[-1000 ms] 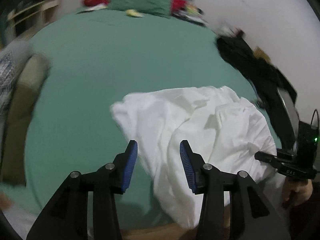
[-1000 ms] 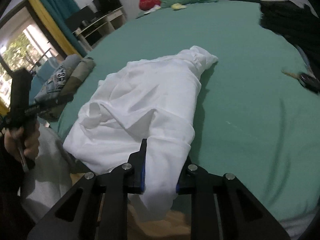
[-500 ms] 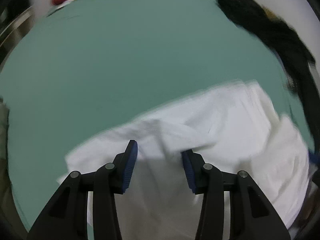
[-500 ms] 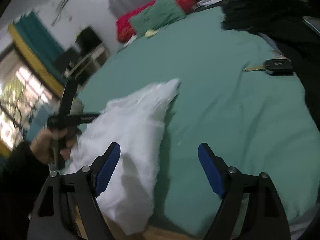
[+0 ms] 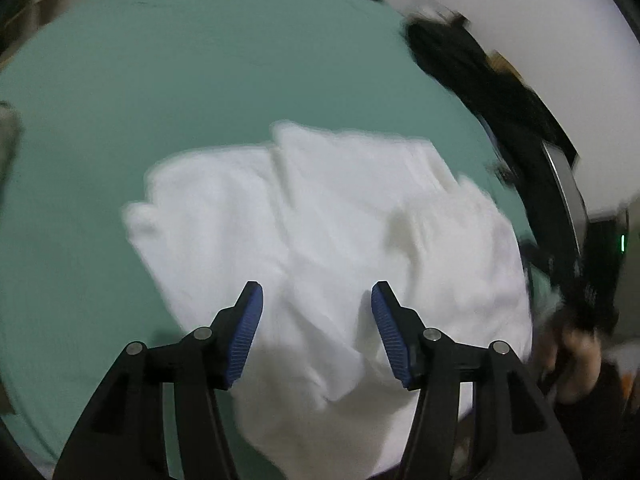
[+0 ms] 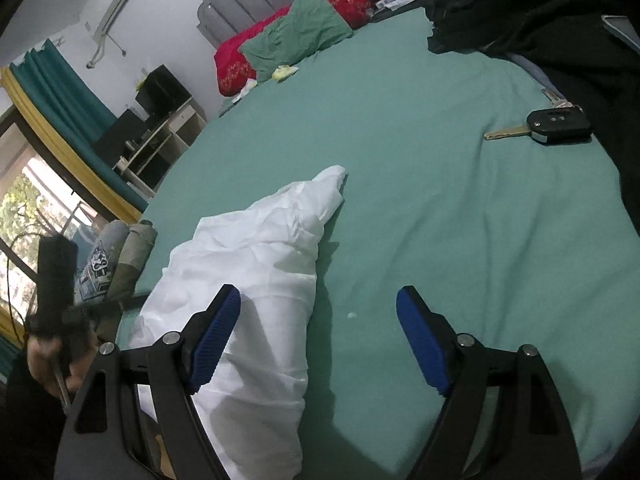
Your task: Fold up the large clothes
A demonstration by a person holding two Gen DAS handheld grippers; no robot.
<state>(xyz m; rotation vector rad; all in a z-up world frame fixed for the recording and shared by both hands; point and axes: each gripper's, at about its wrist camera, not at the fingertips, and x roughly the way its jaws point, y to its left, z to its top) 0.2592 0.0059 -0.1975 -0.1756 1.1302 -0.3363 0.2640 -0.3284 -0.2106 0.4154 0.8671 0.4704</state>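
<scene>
hovering over the crumpled white garment (image 5: 328,220) on green bedsheet (image 6: 420,200), left tongs (image 5: 317,332) and right tongs (image 6: 320,344) both spread, empty

White garment (image 6: 256,280) lying on a green sheet (image 6: 440,200)

Blue ribbed pads (image 6: 214,340) are showing on black grippers. At 12 o'clock in the right view, a green pillow (image 6: 296,34) is sitting against a red one (image 6: 236,60); black clothes (image 6: 540,12) are lying at 1 o'clock, a black key (image 6: 558,125) at 2. At 9 o'clock, teal curtains (image 6: 60,96) are hanging, edged in yellow, and a grey printed fold (image 6: 98,264) is resting.
</scene>
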